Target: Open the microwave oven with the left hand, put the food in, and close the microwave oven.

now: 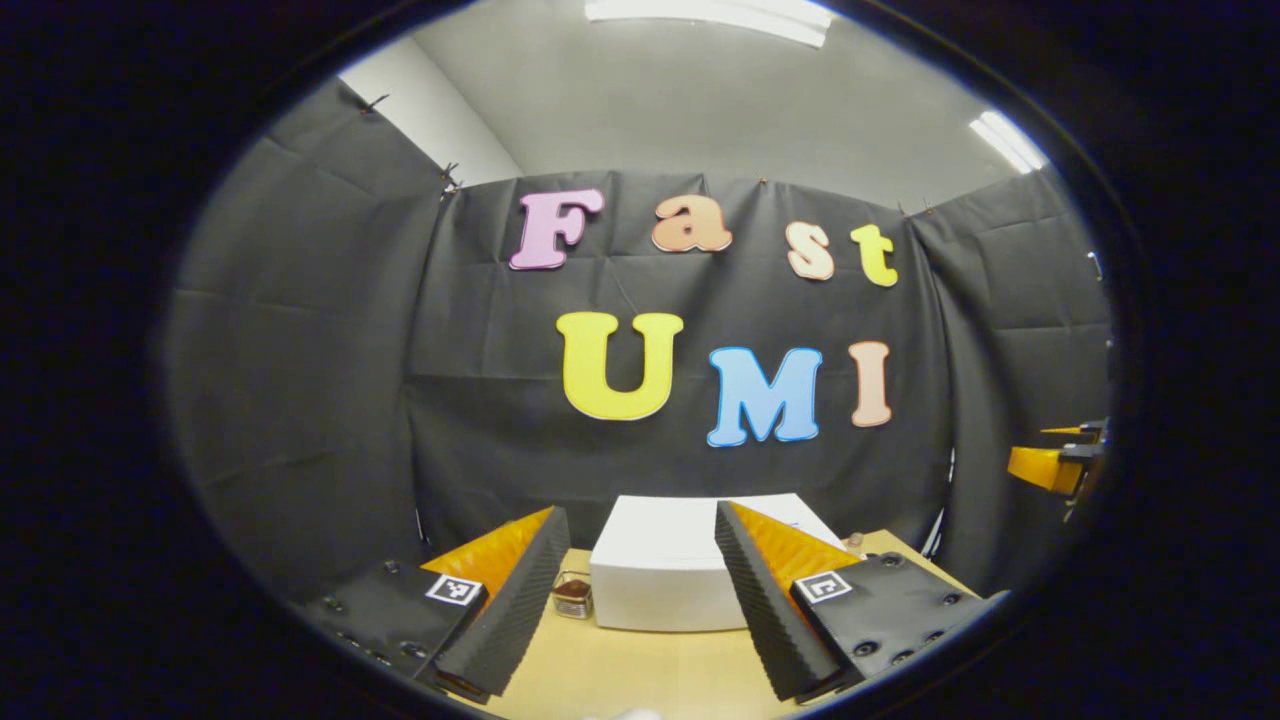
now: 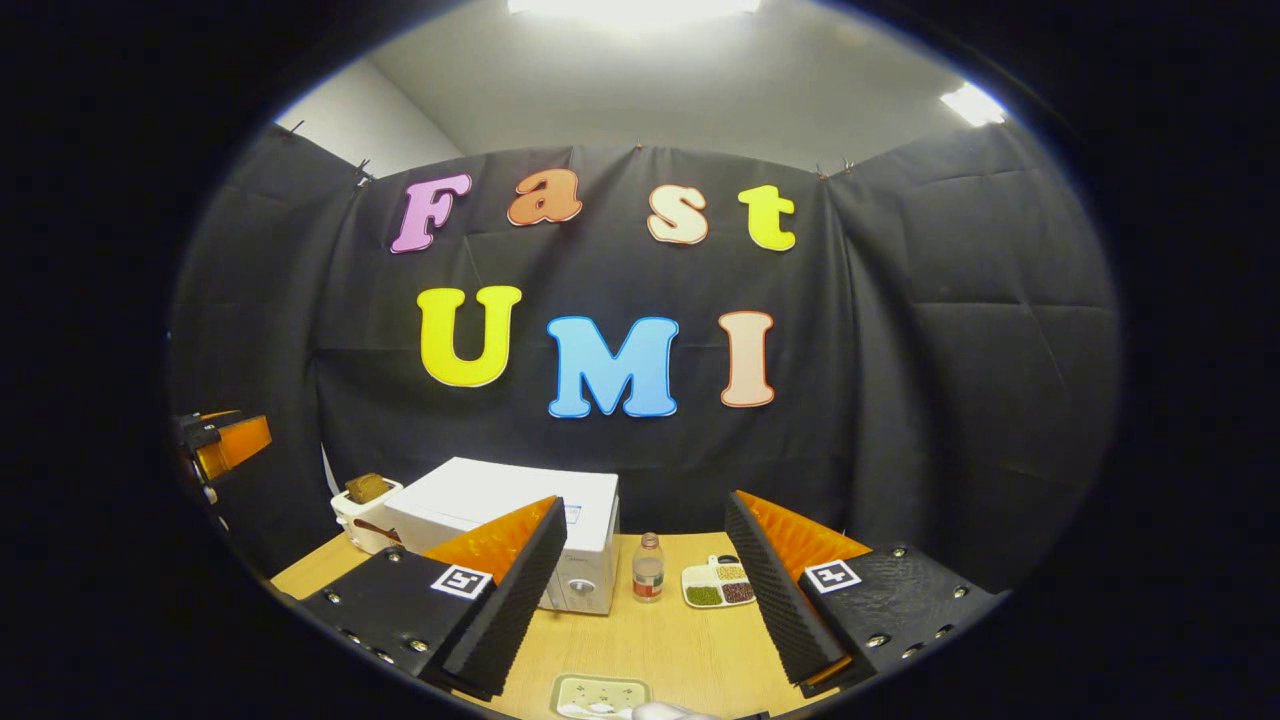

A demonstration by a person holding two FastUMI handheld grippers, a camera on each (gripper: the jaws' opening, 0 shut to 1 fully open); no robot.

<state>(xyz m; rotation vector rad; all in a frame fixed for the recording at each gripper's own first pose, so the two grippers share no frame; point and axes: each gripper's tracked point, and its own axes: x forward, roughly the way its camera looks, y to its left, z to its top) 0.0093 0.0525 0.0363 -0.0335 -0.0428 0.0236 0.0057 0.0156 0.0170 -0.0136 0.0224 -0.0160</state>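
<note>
The white microwave oven [image 1: 660, 575] stands on the wooden table, straight ahead of my left gripper [image 1: 635, 640], and its door looks shut. That gripper is open and holds nothing. In the right gripper view the microwave [image 2: 490, 500] stands at the left, its front partly hidden behind one finger. My right gripper [image 2: 645, 630] is also open and holds nothing. Below it, at the table's near edge, lies a pale green tray [image 2: 600, 693] with something white on it. Each gripper hovers above the table, well short of the oven.
A small glass jar with brown contents [image 1: 572, 596] stands left of the oven. A white toaster with bread [image 2: 363, 507] stands behind it. A small bottle [image 2: 648, 568] and a divided dish of beans [image 2: 718, 585] sit right of the oven. The left gripper [image 2: 225, 445] shows at the far left.
</note>
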